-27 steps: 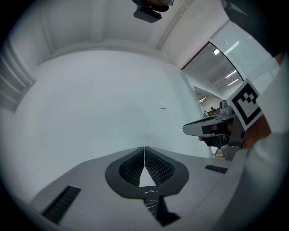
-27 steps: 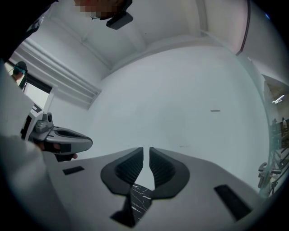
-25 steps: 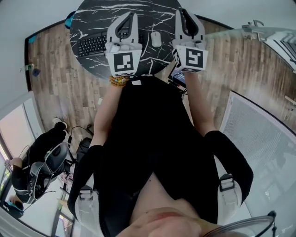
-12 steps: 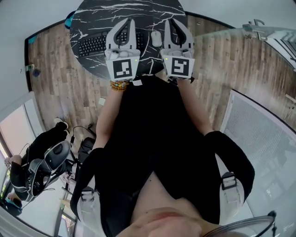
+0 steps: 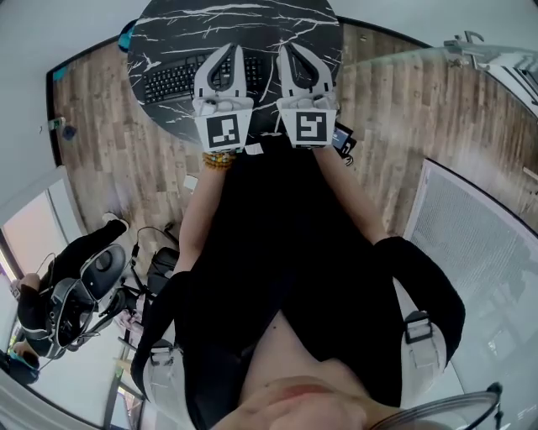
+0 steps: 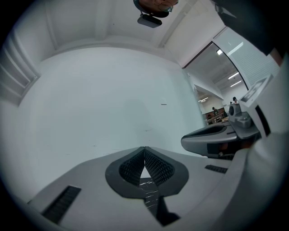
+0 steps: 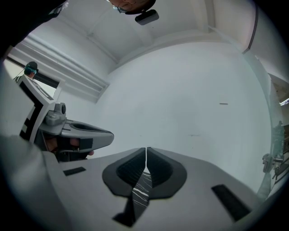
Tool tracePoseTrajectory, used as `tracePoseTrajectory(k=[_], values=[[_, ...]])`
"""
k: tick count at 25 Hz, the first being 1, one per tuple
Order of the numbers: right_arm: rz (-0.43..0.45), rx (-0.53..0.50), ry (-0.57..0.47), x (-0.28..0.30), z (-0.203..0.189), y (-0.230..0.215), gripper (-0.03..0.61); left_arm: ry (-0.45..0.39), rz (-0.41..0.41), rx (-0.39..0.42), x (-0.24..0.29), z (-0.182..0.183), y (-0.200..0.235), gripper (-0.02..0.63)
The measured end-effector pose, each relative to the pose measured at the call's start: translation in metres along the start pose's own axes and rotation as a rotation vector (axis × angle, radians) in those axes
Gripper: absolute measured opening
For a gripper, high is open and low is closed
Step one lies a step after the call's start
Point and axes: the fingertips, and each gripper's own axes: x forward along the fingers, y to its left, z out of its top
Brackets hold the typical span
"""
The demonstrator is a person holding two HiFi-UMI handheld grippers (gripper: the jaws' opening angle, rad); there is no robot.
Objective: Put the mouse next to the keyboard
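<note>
Marble table holds keyboard at left. Mouse unseen, probably hidden under right gripper. It and left gripper are clenched empty, raised side by side toward the wall, likely resting. Earlier, right gripper stood further right, with the mouse showing right of keyboard.

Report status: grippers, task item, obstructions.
Left gripper shut, empty. Right gripper shut, empty. Both over black marble round table, right of black keyboard. Mouse not in sight.
</note>
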Motion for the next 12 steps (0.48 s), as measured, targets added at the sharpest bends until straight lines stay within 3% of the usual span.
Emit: tracePoseTrajectory(k=[12], values=[[0.003, 0.032, 0.027, 0.003, -0.016, 0.005, 0.031, 0.016, -0.002, -0.023, -0.001, -0.013, 0.002, 0.014]])
